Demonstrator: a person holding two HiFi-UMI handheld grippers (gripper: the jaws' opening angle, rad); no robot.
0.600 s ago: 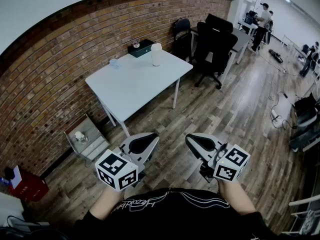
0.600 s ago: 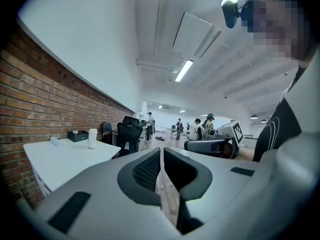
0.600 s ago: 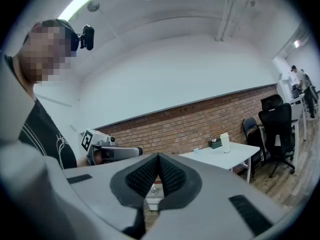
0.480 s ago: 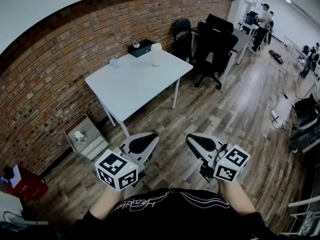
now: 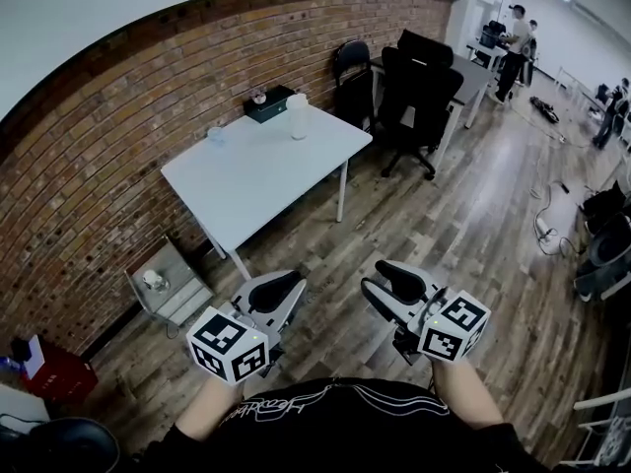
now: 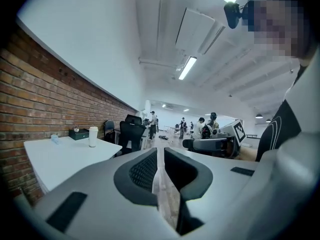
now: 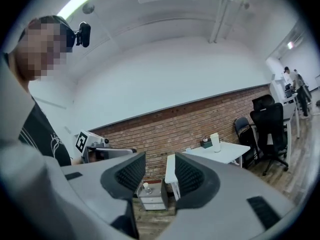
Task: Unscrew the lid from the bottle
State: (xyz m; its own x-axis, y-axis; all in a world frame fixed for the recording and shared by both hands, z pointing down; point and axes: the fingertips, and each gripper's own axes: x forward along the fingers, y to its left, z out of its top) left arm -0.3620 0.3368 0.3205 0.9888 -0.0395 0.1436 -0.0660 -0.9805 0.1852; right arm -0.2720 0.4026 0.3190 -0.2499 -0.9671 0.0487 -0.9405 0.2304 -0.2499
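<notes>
Bottle: white, upright, lid on, standing near the far corner of the white desk, close to the edge along the brick wall. I see it well apart from both grippers, with nothing touching it.

Dark box: on the same wall-side edge, near the bottle and towards the desk's left corner.

Small pale item: further along that edge; too small for me to tell what it is.

Left gripper: held low over the wooden floor, short of the desk's near corner. Its jaws are drawn together to a thin slit and I see nothing between them.

Right gripper: beside the left one, also over the floor. Its jaws stand a moderate way apart and are empty.

Black office chairs: beyond the desk's right corner.

Low grey cabinet: on the floor against the wall, left of the desk.
</notes>
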